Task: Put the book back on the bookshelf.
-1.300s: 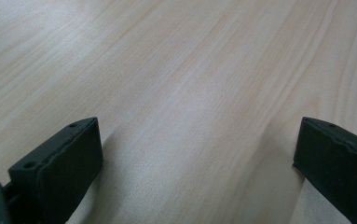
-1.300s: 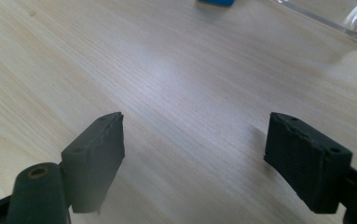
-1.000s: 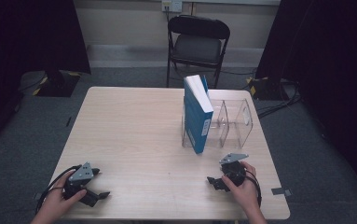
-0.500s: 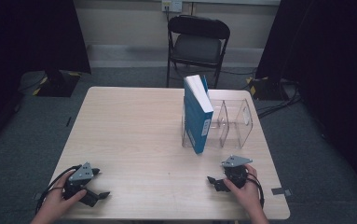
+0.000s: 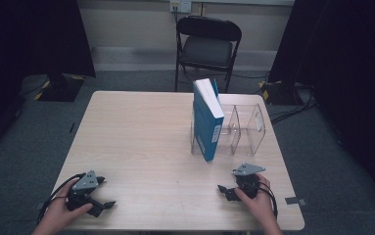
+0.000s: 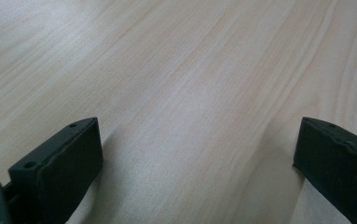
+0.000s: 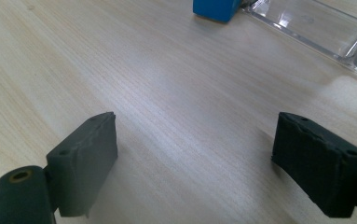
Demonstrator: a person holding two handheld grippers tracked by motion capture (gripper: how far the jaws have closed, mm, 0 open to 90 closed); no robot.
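Surface: pale wood table [image 5: 141,147], bare along the near edge where both hands rest; dark curtains, grey carpet and a folding chair [image 5: 208,46] behind.
Left gripper [image 5: 93,193]: at the near left corner, held low over the table; in the left gripper view its jaws stand wide apart with bare wood grain between them. Holds nothing.
Right gripper [image 5: 231,191]: at the near right edge, hand [image 5: 256,203] behind it; jaws wide apart and have just been opening, nothing between them in the right gripper view.
Book [image 5: 207,120]: blue, upright on its lower edge in the leftmost slot of the rack, tilted slightly, spine towards the person. Its blue corner [image 7: 216,9] shows at the top of the right gripper view.
Rack [image 5: 244,129]: clear plastic, with dividers; the slots right of the book are empty.
Book relative to right gripper: beyond and slightly left of the jaws, well apart, open table between.
Step in hand (judged): right gripper reaching for the book.
Advice: travel forward with jaws wide, straddle the spine, and clamp squarely above the rack wall so the book does not tip or drag the light rack.
Risk: the rack may slide; steady it with the left gripper if needed.
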